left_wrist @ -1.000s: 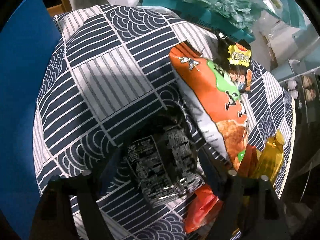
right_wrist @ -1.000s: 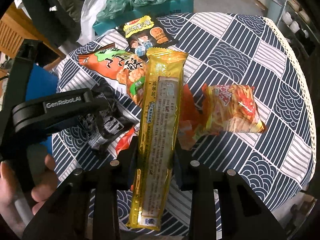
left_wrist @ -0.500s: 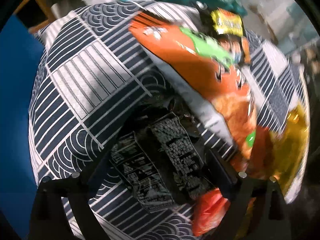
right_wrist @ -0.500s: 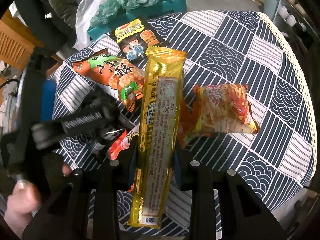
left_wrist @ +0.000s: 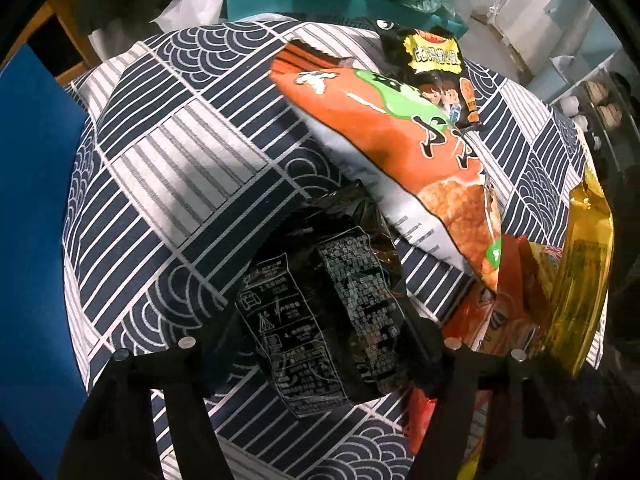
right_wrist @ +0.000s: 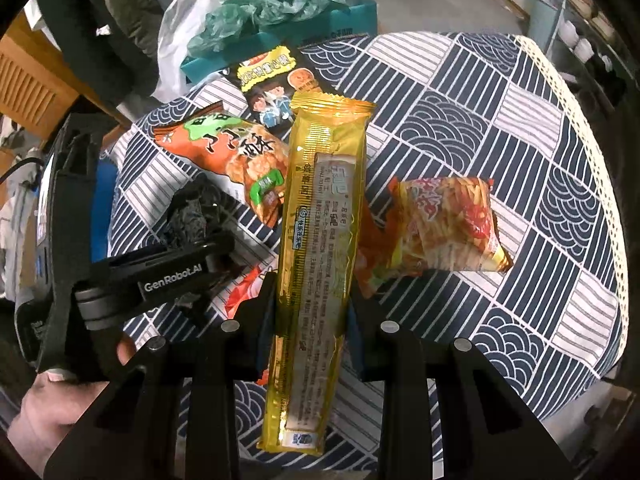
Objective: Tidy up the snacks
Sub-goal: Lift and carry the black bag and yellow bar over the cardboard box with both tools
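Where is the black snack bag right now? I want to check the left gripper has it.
In the left wrist view, the black snack bag sits low and central between the left gripper fingers, just below the orange bag.

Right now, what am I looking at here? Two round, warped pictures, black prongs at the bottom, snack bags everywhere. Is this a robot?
No robot: a person holds a two-fingered tool in each hand, each carrying a wide-angle camera that looks out along its fingers. One picture comes from the left tongs, the other from the right tongs. Both look down on a round table under a navy-and-white patterned cloth. The left tongs are closed on a crinkled black foil packet with white print. The right tongs grip a long golden-yellow wrapper, holding it above the table. On the cloth lie an orange bag with a green patch, a black bag with cartoon children and an orange-red bag picturing fries. The right camera also shows the left tool and the bare hand holding it.
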A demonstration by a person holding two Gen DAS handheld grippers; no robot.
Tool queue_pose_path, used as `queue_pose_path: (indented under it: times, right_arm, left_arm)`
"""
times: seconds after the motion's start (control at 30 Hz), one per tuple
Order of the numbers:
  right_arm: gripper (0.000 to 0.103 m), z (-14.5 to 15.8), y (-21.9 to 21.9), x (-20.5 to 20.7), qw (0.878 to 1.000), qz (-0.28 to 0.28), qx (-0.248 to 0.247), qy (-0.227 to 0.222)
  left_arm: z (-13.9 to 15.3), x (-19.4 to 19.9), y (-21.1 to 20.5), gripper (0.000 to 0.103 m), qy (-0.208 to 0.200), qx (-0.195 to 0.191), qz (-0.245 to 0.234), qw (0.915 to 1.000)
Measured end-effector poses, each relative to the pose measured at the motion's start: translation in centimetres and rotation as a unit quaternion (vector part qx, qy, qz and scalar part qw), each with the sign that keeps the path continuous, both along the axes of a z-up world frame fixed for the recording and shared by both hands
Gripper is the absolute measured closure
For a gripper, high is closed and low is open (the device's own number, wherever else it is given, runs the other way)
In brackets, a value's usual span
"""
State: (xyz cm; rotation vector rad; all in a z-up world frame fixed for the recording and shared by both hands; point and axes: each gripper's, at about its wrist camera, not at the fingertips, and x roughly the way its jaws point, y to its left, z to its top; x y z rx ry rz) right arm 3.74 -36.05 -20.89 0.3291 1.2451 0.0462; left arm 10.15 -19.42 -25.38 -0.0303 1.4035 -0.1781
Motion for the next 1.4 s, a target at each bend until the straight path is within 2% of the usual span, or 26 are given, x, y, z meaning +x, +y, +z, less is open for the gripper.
queue_pose_path:
  times: [0.27, 0.73, 1.4]
  right_arm:
    - [0.074, 1.5, 1.0, -0.1, 1.000, 0.011, -0.008, -0.019]
    - [0.074, 5.0, 3.8, -0.4, 0.998, 0.035, -0.006, -0.055]
    - [0.074, 10.1, 9.0, -0.6, 0.991, 0.086, -0.010, -0.106]
  left_arm:
    - [2.9, -0.4, 3.5, 0.031, -0.015, -0.004, 0.009, 0.9998]
    - [10.2, -3.1, 6.6, 0.031, -0.095, 0.006, -0.001, 0.9954]
    - [17.1, -6.6, 11.9, 0.031, -0.167, -0.006, 0.002, 0.9859]
